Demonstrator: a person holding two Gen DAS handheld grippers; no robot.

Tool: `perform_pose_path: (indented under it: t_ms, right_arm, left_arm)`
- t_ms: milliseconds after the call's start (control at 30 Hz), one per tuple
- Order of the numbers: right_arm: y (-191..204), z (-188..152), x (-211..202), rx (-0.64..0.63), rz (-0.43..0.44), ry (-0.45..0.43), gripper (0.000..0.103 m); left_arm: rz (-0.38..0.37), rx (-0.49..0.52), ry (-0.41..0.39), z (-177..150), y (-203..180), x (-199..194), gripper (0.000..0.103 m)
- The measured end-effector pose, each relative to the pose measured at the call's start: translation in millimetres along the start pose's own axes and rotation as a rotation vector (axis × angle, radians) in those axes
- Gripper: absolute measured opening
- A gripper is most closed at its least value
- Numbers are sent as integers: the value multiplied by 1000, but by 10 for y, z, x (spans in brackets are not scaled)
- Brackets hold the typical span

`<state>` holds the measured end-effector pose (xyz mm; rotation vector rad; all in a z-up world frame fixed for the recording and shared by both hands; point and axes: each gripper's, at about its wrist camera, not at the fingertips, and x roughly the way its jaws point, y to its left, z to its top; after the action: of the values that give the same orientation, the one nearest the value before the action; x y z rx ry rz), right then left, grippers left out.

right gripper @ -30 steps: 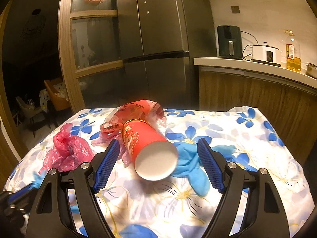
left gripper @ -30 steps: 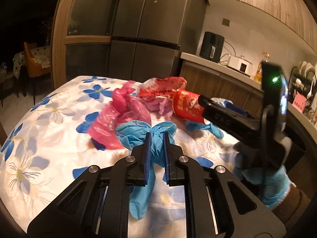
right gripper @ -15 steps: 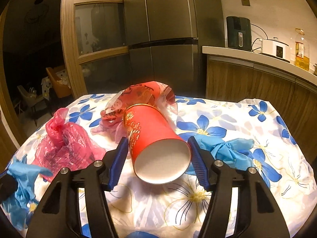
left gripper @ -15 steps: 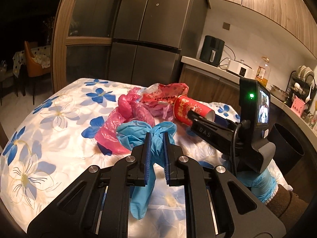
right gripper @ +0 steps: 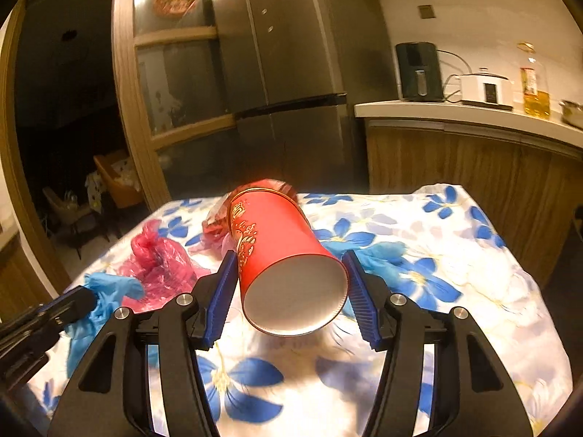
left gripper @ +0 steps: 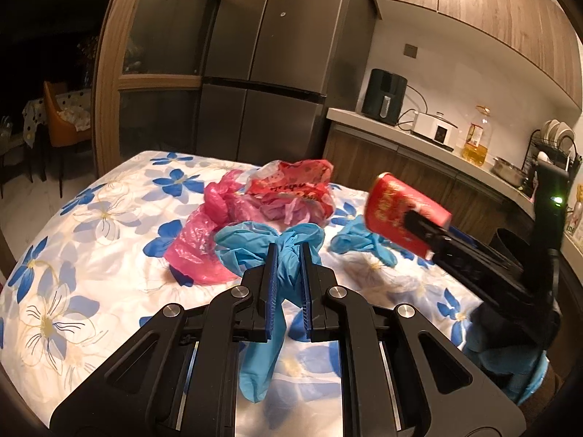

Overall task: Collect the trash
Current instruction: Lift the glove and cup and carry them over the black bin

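My left gripper (left gripper: 288,251) is shut on a crumpled blue glove (left gripper: 255,244), whose fingers hang down between the pads above the flowered tablecloth (left gripper: 91,240). My right gripper (right gripper: 288,255) is shut on a red paper cup (right gripper: 277,240). Both blue pads press its sides, and its open mouth faces the camera. In the left wrist view the red cup (left gripper: 397,207) hangs clear of the table at the right. A pink plastic bag (left gripper: 204,240), a red printed plastic bag (left gripper: 291,185) and a second blue glove (left gripper: 357,242) lie on the cloth.
A dark fridge (left gripper: 277,73) and a glass-fronted wooden cabinet stand behind the table. On the right, a counter (left gripper: 419,134) carries appliances, an oil bottle and a dish rack. A black bin (left gripper: 510,244) stands low on the right, beyond the table's edge.
The right gripper's jaws closed onto the red cup and raised it off the cloth, carrying it to the right in the left wrist view. The left gripper kept still with its glove.
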<state>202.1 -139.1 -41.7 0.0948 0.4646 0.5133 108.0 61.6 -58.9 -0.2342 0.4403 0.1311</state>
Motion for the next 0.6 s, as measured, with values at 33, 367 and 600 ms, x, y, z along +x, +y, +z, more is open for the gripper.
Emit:
perform_pose_path:
  t_ms: [33,367,600]
  right_arm:
    - [-43,7,-67,17,1,-7,57]
    - [-351,50,-601,66,-39,-77,57]
    - [-627,84,-877,104,-86,-122,57]
  left_arm:
    - [-3,2,-1,4,-28,-11,11]
    - [-52,43,-18,67,-445,-68,11]
    - [-100,89,-34,147,-814,-21,11]
